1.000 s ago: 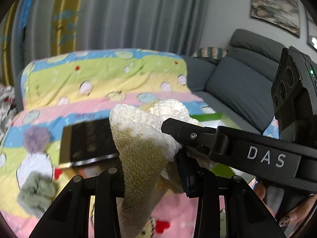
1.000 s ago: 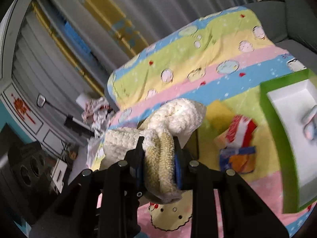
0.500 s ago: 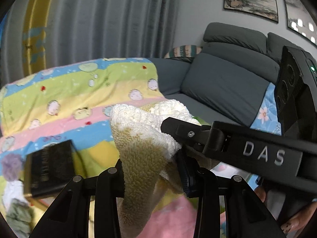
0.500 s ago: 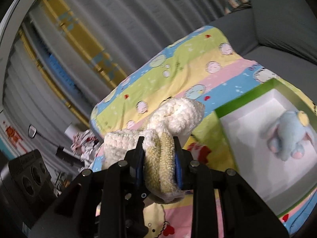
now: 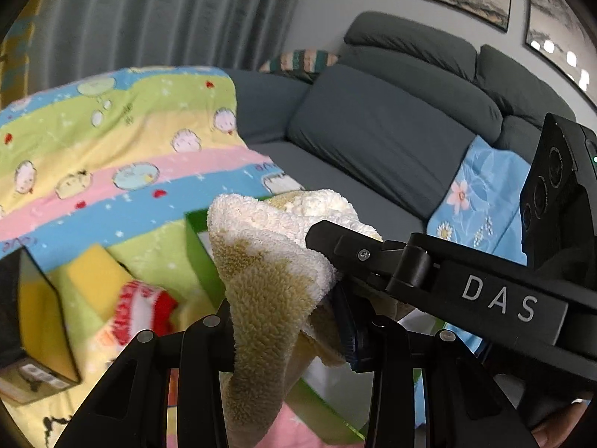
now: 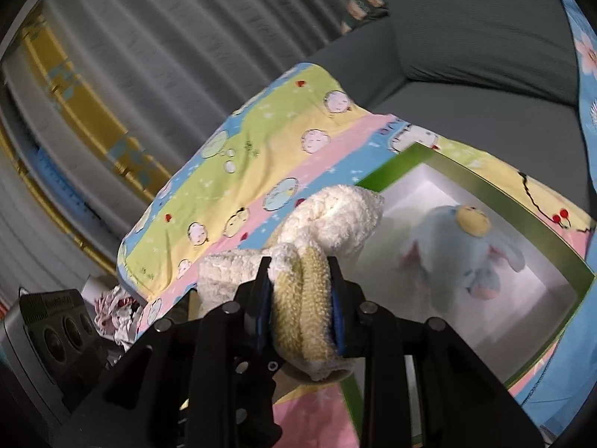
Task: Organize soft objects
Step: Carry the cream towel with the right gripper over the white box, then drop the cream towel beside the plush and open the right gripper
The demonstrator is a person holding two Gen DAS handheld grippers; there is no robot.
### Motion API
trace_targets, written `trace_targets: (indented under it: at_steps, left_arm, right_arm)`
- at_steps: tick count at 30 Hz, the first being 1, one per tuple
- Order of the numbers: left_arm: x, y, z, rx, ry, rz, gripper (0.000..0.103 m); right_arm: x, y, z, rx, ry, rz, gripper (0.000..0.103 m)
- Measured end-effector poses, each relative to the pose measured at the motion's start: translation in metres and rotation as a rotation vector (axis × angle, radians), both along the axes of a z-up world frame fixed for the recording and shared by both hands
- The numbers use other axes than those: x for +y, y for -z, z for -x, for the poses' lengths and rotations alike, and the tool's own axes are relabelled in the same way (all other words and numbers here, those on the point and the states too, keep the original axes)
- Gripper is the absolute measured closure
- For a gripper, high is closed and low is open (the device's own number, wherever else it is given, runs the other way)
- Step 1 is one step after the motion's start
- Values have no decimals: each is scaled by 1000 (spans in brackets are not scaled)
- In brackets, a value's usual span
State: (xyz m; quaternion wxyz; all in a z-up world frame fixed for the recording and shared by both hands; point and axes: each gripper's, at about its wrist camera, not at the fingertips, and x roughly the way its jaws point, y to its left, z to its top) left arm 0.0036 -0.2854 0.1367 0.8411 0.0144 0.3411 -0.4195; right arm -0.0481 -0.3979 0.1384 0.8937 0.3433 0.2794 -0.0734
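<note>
Both tools, the left tool [image 5: 283,321] and the right tool [image 6: 300,310], pinch one fluffy cream-and-yellow towel [image 6: 309,257] between them, held up just beside the green box [image 6: 552,239] on the striped blanket [image 6: 238,171]. One blue plush toy [image 6: 466,254] already lies in the box; the towel, a yellow sponge [image 5: 97,276] and a red-and-white soft thing [image 5: 141,306] remain outside.

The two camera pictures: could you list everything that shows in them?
fluffy towel: one, cream and tan, held by both grippers
box: one, green with white inside, on the blanket
plush toy: one, pale blue, inside the box
blanket: one, striped pastel, over the sofa
sofa: one, grey
sponge: one, yellow, on the blanket
curtain: one, grey, behind
left gripper: black, clamped on the towel
right gripper: black, towel between its jaws
</note>
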Motion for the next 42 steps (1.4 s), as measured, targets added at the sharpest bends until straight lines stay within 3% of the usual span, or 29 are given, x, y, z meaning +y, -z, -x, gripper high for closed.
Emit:
trace_targets:
  at_steps: [22,31,34,39,42]
  left_arm:
    - [-47,33,-1,136,77,-48,64]
    - [-52,39,-3,173,70,-52,63]
    - [-51,38,-3,173,73,-58,60]
    - [-42,30,1,160,59,-39,40]
    - [-31,22,4,132,39,-22,26]
  right_arm:
    - [-44,28,12,115,118,-84,73]
    - [-47,32,11,151,139,-75,67]
    - [-47,33,12,149,134,-114,51]
    - [-41,21,16,115,136,-66,28]
    - [-36,13,21,102,149,-20,22]
